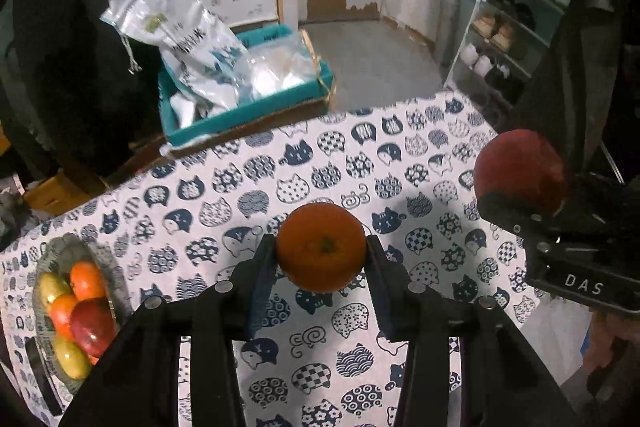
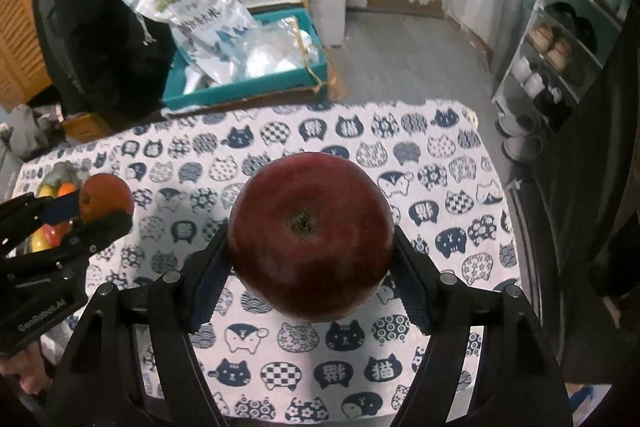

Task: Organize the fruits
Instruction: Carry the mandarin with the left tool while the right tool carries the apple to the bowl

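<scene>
Fruit sits in both grippers, lifted clear of the table (image 1: 400,155) with its cat-print cloth. The left gripper (image 1: 322,251) has its fingers (image 1: 260,275) clamped on an orange (image 1: 322,247), one pad pressing each side, stem end facing the left wrist camera. In that view the right gripper (image 1: 520,199) appears at 3 o'clock, carrying a red apple (image 1: 518,169).

In the right wrist view the right gripper (image 2: 310,251) grips the red apple (image 2: 310,235) between its two fingers (image 2: 208,275), the dimple of the fruit turned toward the lens. The left gripper (image 2: 100,215) shows at 9 o'clock there, holding the orange (image 2: 106,201).

A grey plate (image 1: 100,263) rests on the table at 8 o'clock in the left wrist view; it holds two more oranges (image 1: 86,281), another red apple (image 1: 94,327) and yellow-green fruits (image 1: 72,359). Beyond the table's far edge, at 11 o'clock, a teal box (image 1: 248,119) contains plastic bags (image 1: 192,39). A shoe rack (image 1: 516,27) stands at 2 o'clock.
</scene>
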`<state>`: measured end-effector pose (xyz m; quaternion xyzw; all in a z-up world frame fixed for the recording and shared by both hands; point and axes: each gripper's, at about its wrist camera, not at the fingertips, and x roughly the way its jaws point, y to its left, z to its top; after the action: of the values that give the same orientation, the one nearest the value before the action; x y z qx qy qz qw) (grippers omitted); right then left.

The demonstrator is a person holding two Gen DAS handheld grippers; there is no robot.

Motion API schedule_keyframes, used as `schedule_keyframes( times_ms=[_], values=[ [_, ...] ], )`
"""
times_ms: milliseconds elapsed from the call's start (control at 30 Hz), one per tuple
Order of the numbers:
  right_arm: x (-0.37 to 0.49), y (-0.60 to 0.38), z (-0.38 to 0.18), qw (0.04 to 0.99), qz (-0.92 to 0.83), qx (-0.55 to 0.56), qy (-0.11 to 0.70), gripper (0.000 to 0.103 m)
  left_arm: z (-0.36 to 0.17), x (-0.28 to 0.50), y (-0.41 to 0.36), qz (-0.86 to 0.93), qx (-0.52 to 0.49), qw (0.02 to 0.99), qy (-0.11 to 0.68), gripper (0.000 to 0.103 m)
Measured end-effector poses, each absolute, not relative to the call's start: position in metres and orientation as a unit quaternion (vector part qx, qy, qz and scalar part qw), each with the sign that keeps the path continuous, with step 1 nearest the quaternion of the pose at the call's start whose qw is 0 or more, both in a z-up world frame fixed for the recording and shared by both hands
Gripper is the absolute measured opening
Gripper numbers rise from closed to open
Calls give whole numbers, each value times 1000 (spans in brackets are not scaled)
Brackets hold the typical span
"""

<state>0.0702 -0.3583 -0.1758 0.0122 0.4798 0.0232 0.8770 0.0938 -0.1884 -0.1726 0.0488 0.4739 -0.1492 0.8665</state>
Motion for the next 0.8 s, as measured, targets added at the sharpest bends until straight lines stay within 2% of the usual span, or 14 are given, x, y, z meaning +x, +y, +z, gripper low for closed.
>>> schedule_keyframes(
  times_ms=[800],
  values=[
    [53, -266, -107, 900, 119, -15, 420, 75, -108, 49, -85, -112, 15, 904, 413, 44]
  ],
)
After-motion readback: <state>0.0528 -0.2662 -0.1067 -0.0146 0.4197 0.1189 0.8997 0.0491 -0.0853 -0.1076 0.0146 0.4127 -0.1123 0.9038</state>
